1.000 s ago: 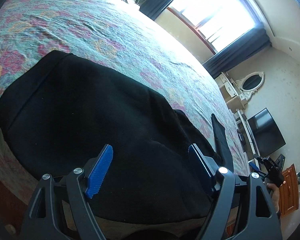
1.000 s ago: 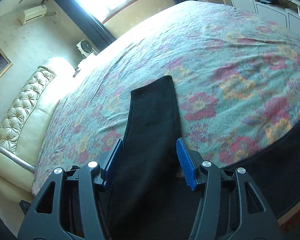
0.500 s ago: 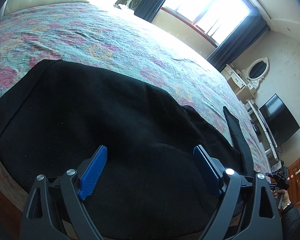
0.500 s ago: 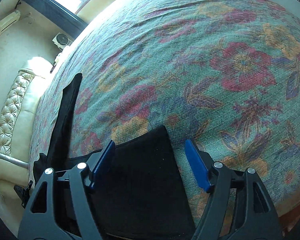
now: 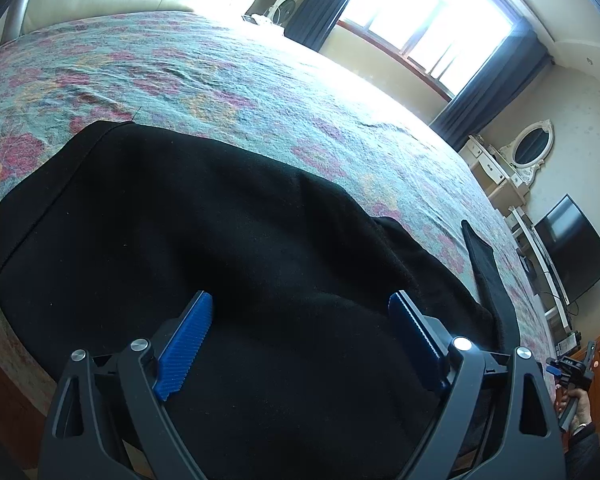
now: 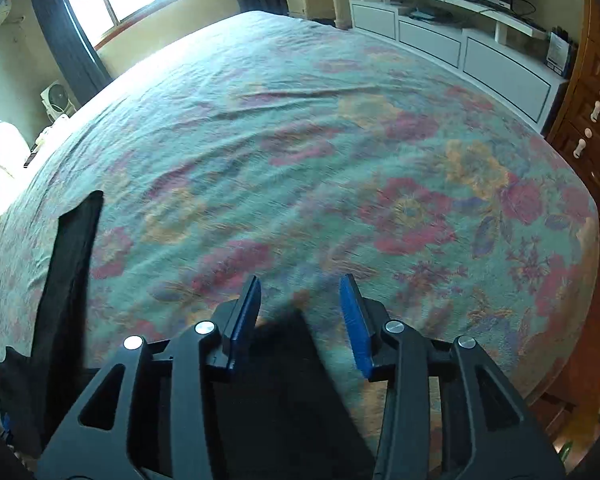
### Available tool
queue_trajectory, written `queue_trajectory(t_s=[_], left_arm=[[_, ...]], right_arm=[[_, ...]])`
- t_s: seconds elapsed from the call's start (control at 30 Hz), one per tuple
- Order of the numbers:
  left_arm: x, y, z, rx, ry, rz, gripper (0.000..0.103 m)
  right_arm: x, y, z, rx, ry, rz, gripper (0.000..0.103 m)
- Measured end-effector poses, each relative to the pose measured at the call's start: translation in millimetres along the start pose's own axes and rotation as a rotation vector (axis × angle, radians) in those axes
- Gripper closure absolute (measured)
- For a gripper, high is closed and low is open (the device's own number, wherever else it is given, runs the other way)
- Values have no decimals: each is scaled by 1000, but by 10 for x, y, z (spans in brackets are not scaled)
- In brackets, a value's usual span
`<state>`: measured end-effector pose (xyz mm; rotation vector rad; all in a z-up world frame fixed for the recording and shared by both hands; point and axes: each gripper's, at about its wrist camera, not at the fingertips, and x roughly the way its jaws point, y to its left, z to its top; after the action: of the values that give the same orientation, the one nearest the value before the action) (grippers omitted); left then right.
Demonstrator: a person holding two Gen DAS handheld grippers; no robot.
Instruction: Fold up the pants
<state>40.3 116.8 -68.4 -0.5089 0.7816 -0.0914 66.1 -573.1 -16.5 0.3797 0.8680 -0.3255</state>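
1. Left wrist view: the left tool [image 5: 300, 320] hung wide apart, gripping nothing, over the black pants [image 5: 220, 232], which lay spread across the near edge of the bed [image 5: 260, 80].
2. Right wrist view: the right tool [image 6: 300, 300] stood partly spread, a pant-leg end [image 6: 288, 344] lying between its blue fingers [image 6: 354, 308], not pinched. Another pant leg [image 6: 72, 264] stretched away on the left.

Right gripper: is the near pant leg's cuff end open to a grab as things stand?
Probably yes. The right gripper is open with the leg's end right between its fingers on the bedspread; nothing covers it.
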Motion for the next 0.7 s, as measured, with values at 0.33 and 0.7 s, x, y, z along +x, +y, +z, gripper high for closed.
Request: queue_trajectory(t_s=[0.33, 0.7], left_arm=[[25, -33, -33, 29, -25, 23, 12], [17, 44, -24, -22, -27, -11, 12]], right_arm=[[992, 3419, 221, -387, 158, 220, 26], [1925, 3935, 201, -503, 198, -89, 69]])
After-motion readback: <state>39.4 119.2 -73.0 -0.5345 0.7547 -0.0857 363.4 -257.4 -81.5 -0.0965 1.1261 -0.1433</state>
